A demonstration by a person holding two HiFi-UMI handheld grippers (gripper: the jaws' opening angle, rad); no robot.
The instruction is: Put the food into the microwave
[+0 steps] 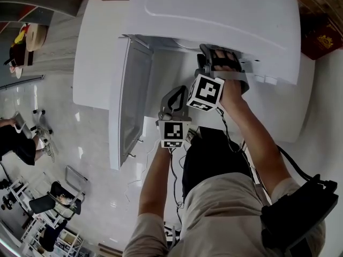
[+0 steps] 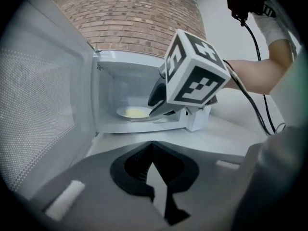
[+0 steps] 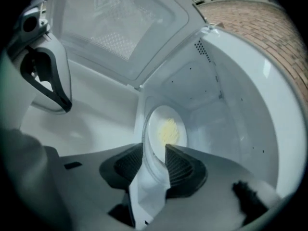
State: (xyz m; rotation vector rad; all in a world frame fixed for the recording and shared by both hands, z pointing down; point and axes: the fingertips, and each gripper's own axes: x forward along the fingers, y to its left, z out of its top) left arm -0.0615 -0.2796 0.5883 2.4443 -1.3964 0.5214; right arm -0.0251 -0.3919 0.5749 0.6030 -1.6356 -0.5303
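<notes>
The white microwave (image 1: pixel 214 15) stands with its door (image 1: pixel 131 95) swung open to the left. Inside, a white plate (image 3: pixel 166 131) with a small heap of yellow food (image 3: pixel 168 130) rests on the oven floor. My right gripper (image 3: pixel 154 160) reaches into the cavity, open, with the plate's near rim between its pads and a gap on each side. In the left gripper view the same plate (image 2: pixel 134 112) lies just under the right gripper (image 2: pixel 156 110). My left gripper (image 2: pixel 152 150) hangs in front of the oven, shut and holding nothing.
The microwave sits on a white counter (image 2: pixel 226 134) against a brick wall (image 2: pixel 139 18). A black cable (image 2: pixel 255 105) runs from the right arm across the counter. The open door (image 2: pixel 43 105) fills the left side. Chairs and people (image 1: pixel 16 138) are on the floor at far left.
</notes>
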